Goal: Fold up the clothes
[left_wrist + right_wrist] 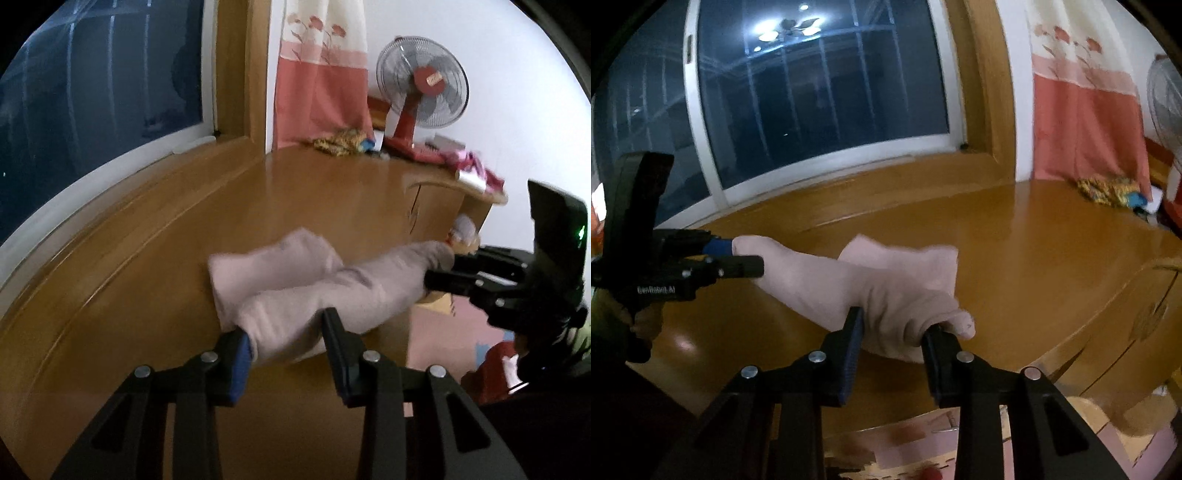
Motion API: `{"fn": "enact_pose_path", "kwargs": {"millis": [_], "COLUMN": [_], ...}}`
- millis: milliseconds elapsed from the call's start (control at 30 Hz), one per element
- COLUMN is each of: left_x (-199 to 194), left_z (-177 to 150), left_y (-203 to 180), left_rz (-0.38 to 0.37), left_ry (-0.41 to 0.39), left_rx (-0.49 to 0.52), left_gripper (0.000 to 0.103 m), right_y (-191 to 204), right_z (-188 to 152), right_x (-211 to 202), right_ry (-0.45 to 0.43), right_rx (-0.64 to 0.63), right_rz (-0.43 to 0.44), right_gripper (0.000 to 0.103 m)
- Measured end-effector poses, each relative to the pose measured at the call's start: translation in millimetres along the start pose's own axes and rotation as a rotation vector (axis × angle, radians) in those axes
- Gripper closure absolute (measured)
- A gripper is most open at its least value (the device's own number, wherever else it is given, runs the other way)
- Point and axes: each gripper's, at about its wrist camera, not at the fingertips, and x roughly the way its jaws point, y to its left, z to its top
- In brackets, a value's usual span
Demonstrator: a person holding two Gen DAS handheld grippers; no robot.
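**Left wrist view: cloth held between two grippers**

Pale pink cloth (295, 291) is stretched just above the wooden counter (155, 280). Left gripper (286, 334) is clamped on one end; right gripper (894, 332) seems clamped on the other, though motion blur softens the edges. A fan (421, 83) stands at the far corner.

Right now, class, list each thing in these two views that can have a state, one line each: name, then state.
pale pink garment: stretched between both grippers, far part resting on the wooden surface
left gripper: shut on one end of the garment
right gripper: shut on the other end
fan: upright; spinning or not, cannot tell
curtain: hanging down
window: dark; appears closed
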Motion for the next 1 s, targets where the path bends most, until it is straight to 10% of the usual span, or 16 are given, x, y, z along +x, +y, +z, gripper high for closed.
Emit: {"fn": "enact_pose_path", "kwargs": {"millis": [467,833,1000], "left_x": [79.4,161.6,149.3], "left_z": [50.7,43.6,46.8], "left_y": [53.8,93.3,104.8], "left_rz": [0.166,0.299,0.320], "left_ry": [0.051,0.154,0.146], "left_rx": [-0.171,-0.227,-0.286], "left_gripper": [0.068,0.057,0.052], "right_y": [-31.0,-52.5,-63.0], "right_z": [79.9,71.6,74.6], "right_x": [91.9,188.2,171.1], "right_ry": [0.033,0.157,0.109], "right_rx": [0.029,0.079,0.131], "right_rz": [0.093,0.089,0.123], "right_gripper": [0.071,0.071,0.071]}}
